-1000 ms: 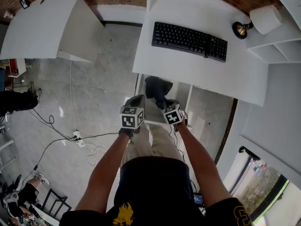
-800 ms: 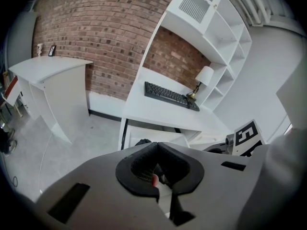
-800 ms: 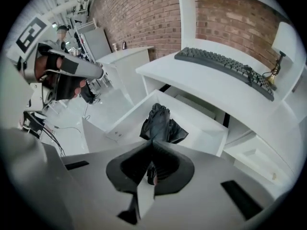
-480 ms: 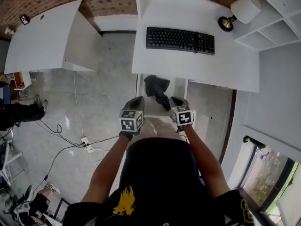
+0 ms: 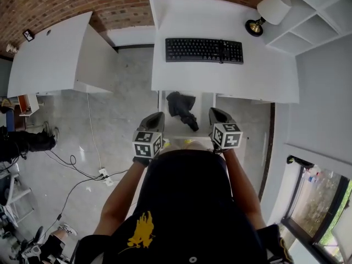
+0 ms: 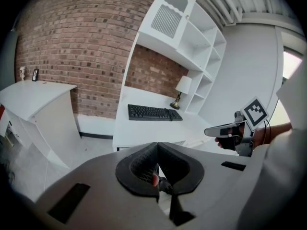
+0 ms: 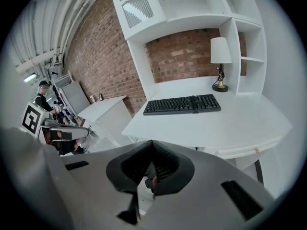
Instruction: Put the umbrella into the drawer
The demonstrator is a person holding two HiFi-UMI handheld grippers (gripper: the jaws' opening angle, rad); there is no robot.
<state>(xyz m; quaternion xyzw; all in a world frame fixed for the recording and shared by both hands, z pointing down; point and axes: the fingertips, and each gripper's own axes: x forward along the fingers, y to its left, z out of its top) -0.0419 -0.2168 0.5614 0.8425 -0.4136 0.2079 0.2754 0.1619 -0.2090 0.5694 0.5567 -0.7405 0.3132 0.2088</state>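
The black folded umbrella (image 5: 181, 104) lies in the open white drawer (image 5: 177, 128) under the desk (image 5: 258, 81); no gripper touches it. My left gripper (image 5: 156, 115) hovers above the drawer's left front, jaws together and empty. My right gripper (image 5: 215, 112) hovers over the drawer's right side, also shut and empty. In the left gripper view the shut jaws (image 6: 157, 145) point toward the desk, with the right gripper (image 6: 217, 130) off to the right. The right gripper view has its shut jaws (image 7: 152, 143) below the desk edge and the left gripper (image 7: 72, 127) at left.
A black keyboard (image 5: 203, 50) and a table lamp (image 5: 267, 11) sit on the desk, with white shelves (image 5: 311, 29) at right. A second white table (image 5: 49, 54) stands at left. Cables and a power strip (image 5: 103, 175) lie on the floor. Another person (image 5: 25, 142) is at far left.
Both grippers have risen away from the drawer and moved apart. The umbrella stays in the drawer. The head view has lifted, showing more of the desk and shelves.
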